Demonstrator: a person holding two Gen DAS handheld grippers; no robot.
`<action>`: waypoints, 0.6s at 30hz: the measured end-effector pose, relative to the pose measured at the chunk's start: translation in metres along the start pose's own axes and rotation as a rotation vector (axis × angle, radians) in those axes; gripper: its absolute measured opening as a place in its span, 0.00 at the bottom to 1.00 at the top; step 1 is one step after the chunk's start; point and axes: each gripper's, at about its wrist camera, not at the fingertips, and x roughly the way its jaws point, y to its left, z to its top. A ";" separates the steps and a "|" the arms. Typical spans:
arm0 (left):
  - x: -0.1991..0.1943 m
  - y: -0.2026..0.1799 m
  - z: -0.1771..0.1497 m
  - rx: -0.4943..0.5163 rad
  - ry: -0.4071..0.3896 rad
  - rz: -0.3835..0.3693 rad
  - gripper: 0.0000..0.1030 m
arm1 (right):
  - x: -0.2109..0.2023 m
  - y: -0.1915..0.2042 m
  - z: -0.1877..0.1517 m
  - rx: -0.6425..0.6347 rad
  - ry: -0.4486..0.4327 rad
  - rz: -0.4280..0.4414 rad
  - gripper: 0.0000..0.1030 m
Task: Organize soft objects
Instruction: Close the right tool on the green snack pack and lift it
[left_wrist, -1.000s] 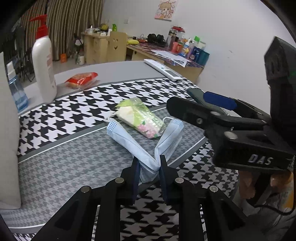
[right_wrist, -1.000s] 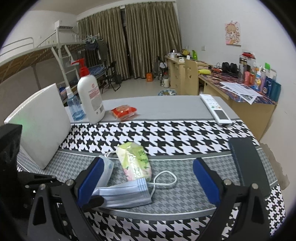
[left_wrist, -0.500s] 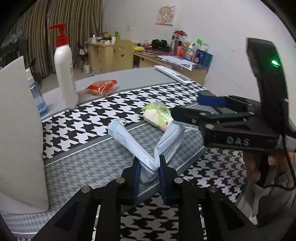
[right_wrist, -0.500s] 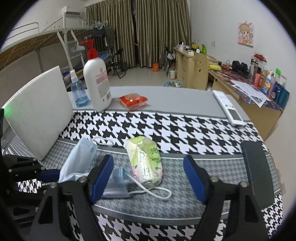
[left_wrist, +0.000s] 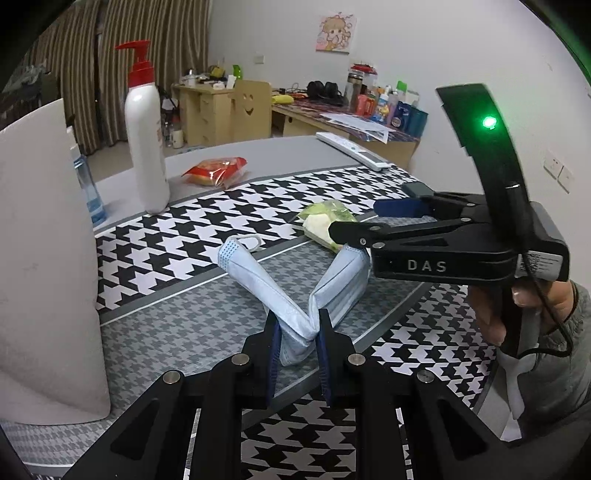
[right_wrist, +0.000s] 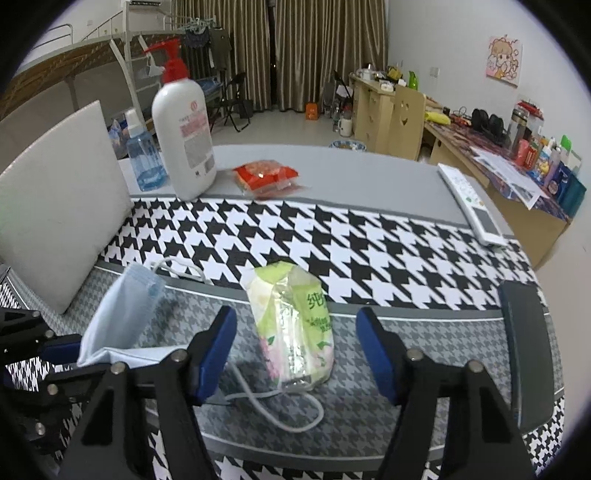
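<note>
Place: a lived-in bedroom or dorm room
Sleeping: raised bunk bed (right_wrist: 74, 62) with a metal frame
Windows: long striped curtains (right_wrist: 295, 48)
Furniture: wooden desk (right_wrist: 373, 107), cluttered side worktop (right_wrist: 517, 173)
Decor: cartoon poster (right_wrist: 504, 61) on the wall

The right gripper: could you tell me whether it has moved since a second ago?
Yes. The right gripper has advanced toward the tissue pack, which now lies between its open, closing jaws, untouched; earlier it lay ahead of them.

Mask (left_wrist: 295, 291) pale blue; tissue pack (right_wrist: 291, 325) green and pink; cloth (right_wrist: 332, 236) black-and-white houndstooth; bottle (right_wrist: 184, 136) at eleven o'clock white, red pump.
</note>
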 end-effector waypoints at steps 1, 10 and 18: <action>0.000 0.001 0.000 -0.003 -0.001 0.000 0.19 | 0.003 -0.001 0.000 0.006 0.011 0.002 0.68; -0.002 0.003 -0.002 -0.009 -0.005 0.010 0.19 | 0.018 -0.006 -0.004 0.028 0.065 0.025 0.42; -0.006 0.002 0.000 -0.007 -0.022 0.015 0.19 | 0.008 -0.015 -0.003 0.070 0.034 0.019 0.31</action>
